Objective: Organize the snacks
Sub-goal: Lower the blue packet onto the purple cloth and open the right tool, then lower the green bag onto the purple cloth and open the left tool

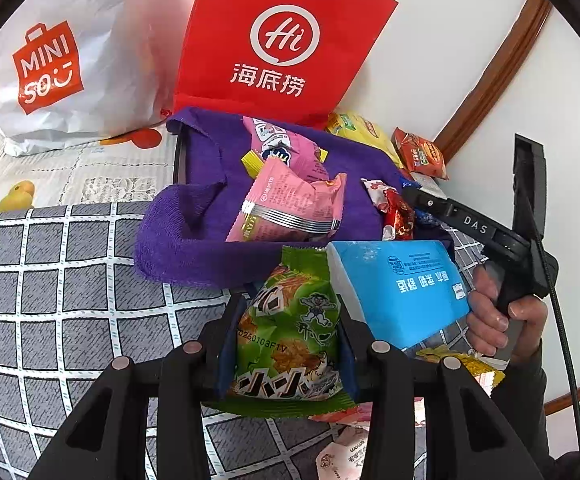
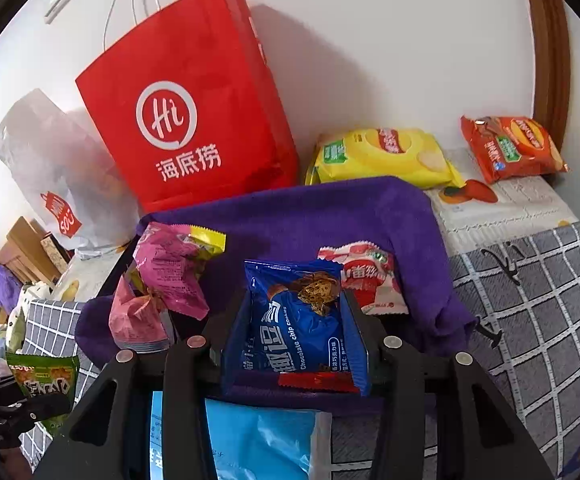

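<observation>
My left gripper [image 1: 290, 320] is shut on a green snack packet [image 1: 285, 336], held just in front of a purple cloth-lined container [image 1: 193, 240]. The same green packet [image 2: 43, 380] shows at the lower left of the right wrist view. My right gripper [image 2: 294, 308] is shut on a blue chocolate chip cookie packet [image 2: 298, 320], low over the purple cloth [image 2: 330, 208]. Pink packets [image 1: 290, 204] [image 2: 169, 268] and a red-and-white packet [image 2: 370, 280] lie on the cloth. A hand [image 1: 494, 312] grips the right gripper's handle.
A light blue tissue pack [image 1: 402, 288] lies between the grippers. A red paper bag [image 2: 193, 120] and a white shopping bag [image 1: 57, 60] stand against the wall. Yellow [image 2: 382, 152] and orange [image 2: 510, 144] crisp packets lie behind the cloth. A grey checked sheet [image 1: 49, 280] covers the surface.
</observation>
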`<state>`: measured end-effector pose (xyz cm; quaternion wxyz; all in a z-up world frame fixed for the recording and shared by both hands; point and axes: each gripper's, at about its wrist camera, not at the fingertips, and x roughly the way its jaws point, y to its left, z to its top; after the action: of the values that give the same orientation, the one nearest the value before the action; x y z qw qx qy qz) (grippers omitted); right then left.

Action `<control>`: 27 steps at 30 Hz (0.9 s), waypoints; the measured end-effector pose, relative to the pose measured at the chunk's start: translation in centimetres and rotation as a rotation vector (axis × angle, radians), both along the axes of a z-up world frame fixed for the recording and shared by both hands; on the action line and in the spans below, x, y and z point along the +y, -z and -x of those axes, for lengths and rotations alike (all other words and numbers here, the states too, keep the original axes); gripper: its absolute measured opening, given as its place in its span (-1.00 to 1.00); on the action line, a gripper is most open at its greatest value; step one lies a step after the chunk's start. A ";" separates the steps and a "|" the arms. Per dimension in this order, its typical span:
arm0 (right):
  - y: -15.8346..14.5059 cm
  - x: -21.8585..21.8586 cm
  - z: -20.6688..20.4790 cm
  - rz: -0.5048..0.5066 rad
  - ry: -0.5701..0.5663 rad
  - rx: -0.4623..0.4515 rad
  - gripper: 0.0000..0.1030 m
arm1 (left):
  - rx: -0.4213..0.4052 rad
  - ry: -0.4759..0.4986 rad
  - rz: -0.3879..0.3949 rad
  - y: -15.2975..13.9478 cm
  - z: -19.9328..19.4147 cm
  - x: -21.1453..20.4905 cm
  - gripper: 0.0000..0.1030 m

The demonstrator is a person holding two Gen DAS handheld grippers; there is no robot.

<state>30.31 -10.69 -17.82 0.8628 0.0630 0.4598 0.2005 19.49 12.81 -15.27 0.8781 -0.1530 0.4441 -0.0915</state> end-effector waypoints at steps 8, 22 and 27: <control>-0.4 -0.2 0.1 -0.016 -0.005 0.012 0.05 | 0.002 -0.004 0.005 0.2 -0.1 0.1 -0.24; -2.3 -1.1 1.1 -0.016 0.010 -0.046 0.18 | -0.009 -0.023 0.002 0.4 -0.3 0.4 -0.24; -3.2 -1.6 1.2 0.026 0.017 -0.080 0.18 | -0.021 -0.050 -0.004 0.0 -0.2 0.8 -0.24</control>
<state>29.14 -12.32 -14.65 0.8829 0.0478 0.4270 0.1895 19.74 13.64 -15.24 0.8851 -0.1615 0.4308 -0.0702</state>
